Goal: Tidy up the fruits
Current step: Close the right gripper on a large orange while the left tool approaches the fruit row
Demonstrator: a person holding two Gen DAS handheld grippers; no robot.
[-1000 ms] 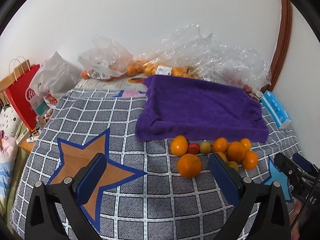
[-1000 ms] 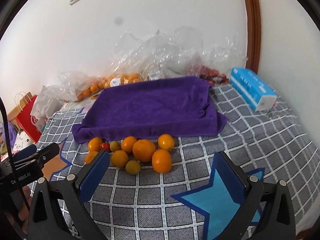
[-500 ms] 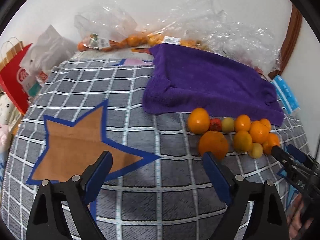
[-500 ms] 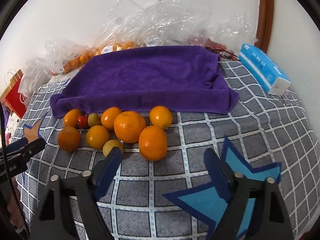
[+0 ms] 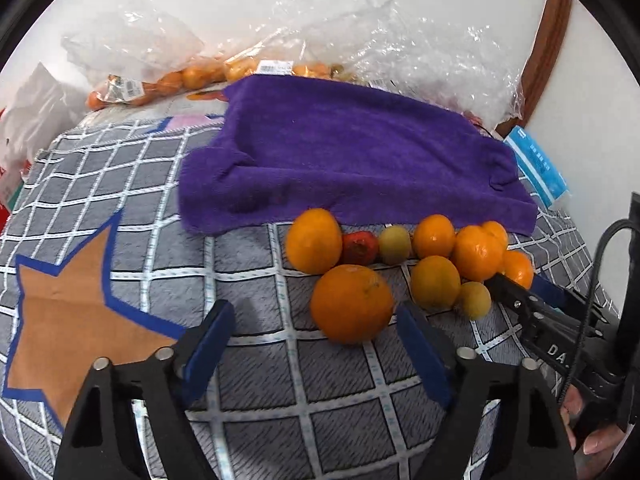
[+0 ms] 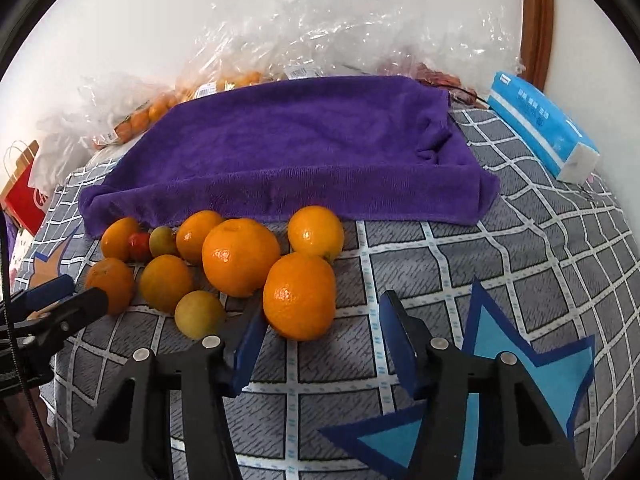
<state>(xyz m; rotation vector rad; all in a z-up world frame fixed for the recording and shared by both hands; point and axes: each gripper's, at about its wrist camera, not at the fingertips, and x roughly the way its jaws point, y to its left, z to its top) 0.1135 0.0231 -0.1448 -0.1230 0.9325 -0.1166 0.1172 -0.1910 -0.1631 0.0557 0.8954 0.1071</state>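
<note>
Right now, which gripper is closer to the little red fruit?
Left. The left gripper sits just before the red fruit, near the cluster's left end; the right gripper is at the far end.

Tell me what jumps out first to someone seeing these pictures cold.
A cluster of oranges and smaller fruits lies on the gray checked cover, along the near edge of a purple towel. The open left gripper and open right gripper each face a near orange. Crumpled clear plastic bags sit behind the towel, against the wall.

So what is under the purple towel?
The purple towel drapes over something raised with a sunken middle, perhaps a tray; the cloth hides it fully. Its edges lie on the checked blanket.
</note>
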